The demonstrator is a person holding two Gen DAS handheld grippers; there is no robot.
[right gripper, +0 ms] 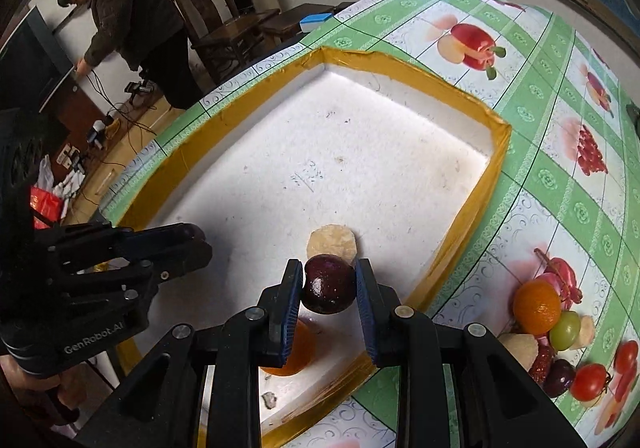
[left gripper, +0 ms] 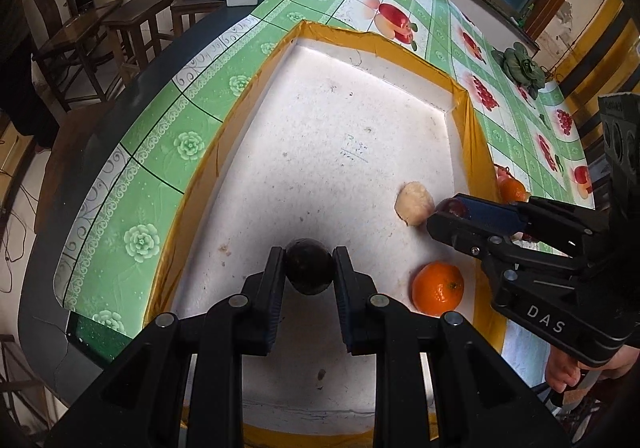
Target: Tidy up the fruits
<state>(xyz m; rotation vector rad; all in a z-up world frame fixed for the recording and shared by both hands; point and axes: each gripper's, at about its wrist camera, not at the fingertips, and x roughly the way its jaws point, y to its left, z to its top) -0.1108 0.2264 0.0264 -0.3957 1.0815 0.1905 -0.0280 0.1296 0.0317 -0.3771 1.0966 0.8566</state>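
Observation:
A white foam tray (left gripper: 320,120) with a yellow taped rim lies on the fruit-print tablecloth; it also shows in the right wrist view (right gripper: 360,136). My left gripper (left gripper: 309,268) is shut on a dark round fruit (left gripper: 309,266) above the tray floor. My right gripper (right gripper: 329,280) is shut on a dark purple plum (right gripper: 329,284), held above the tray near its right wall. A pale beige fruit (left gripper: 414,204) and an orange (left gripper: 438,288) lie in the tray. The right gripper (left gripper: 452,216) reaches in from the right in the left wrist view.
A pile of fruit lies on the cloth right of the tray: an orange (right gripper: 537,306), a green grape (right gripper: 565,330), a tomato (right gripper: 590,382). A toy cabbage (left gripper: 520,64) sits far right. Wooden chairs (left gripper: 132,20) and a person (right gripper: 136,24) stand beyond the table.

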